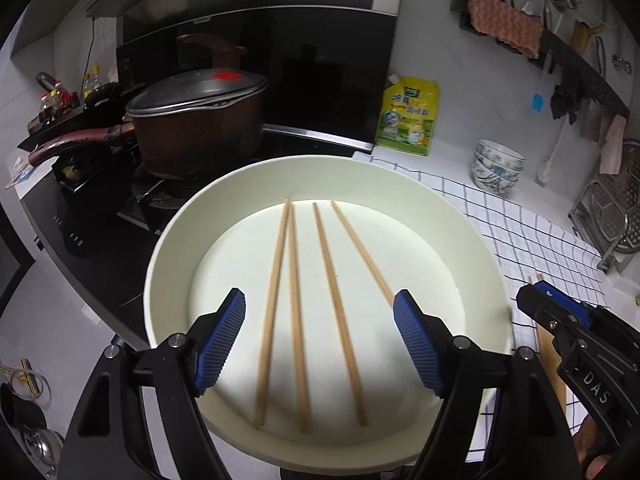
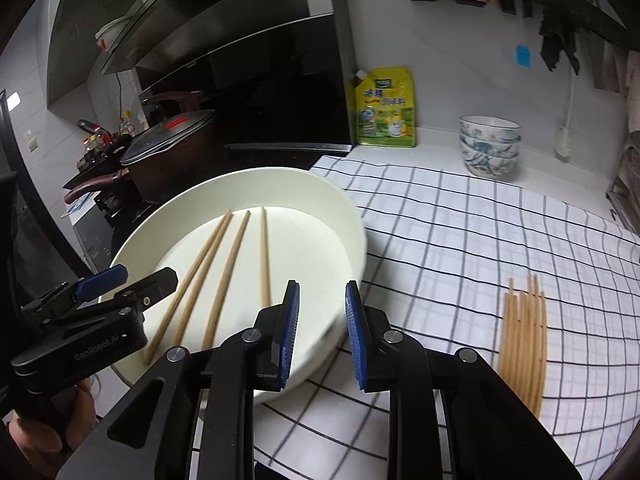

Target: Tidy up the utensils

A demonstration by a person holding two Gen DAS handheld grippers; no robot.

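Note:
Several wooden chopsticks [image 1: 296, 312] lie in a round cream tray [image 1: 472, 236], also seen in the right wrist view [image 2: 224, 276] in the tray [image 2: 352, 232]. My left gripper [image 1: 320, 340] is open and empty above the tray's near side, straddling the chopsticks. My right gripper [image 2: 320, 332] is open with a narrow gap and empty, over the tray's right rim; it shows in the left wrist view [image 1: 560, 312] right of the tray. A bundle of several chopsticks [image 2: 524, 336] lies on the checked cloth [image 2: 460, 232] to the right.
A brown lidded pot [image 1: 196, 128] sits on the black stove at the left. A yellow-green pouch [image 2: 386, 108] and stacked patterned bowls [image 2: 490, 146] stand by the back wall. A metal rack [image 1: 616, 208] is at the far right.

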